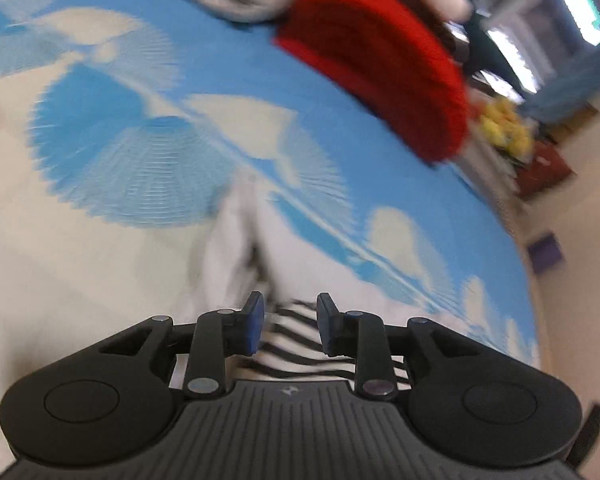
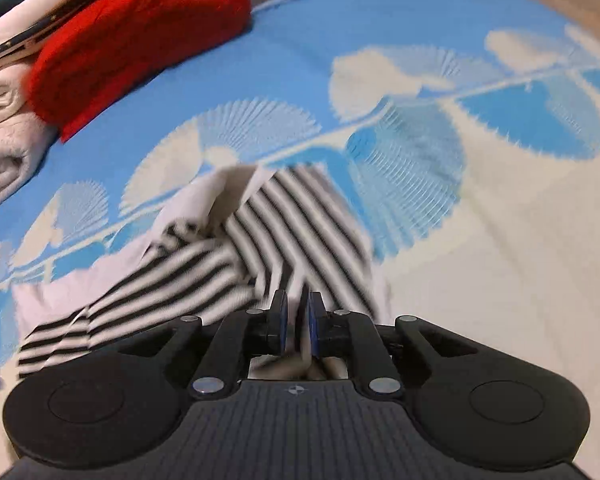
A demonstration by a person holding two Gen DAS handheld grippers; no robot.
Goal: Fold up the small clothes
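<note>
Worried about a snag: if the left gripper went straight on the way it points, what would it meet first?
Probably the striped garment, which lies between and just beyond the open fingers of the left gripper; its white part runs ahead over the blue-and-white bedspread. Blur leaves the depth unclear.

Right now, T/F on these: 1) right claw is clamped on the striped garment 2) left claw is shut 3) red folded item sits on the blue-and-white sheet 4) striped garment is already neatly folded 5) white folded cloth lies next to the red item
1) True: the right claw is shut on the striped garment.
2) False: the left claw is open, with striped fabric between its fingers.
3) True: the red folded item lies on the sheet.
4) False: it is rumpled and lifted.
5) True: the white folded cloth touches it.
</note>
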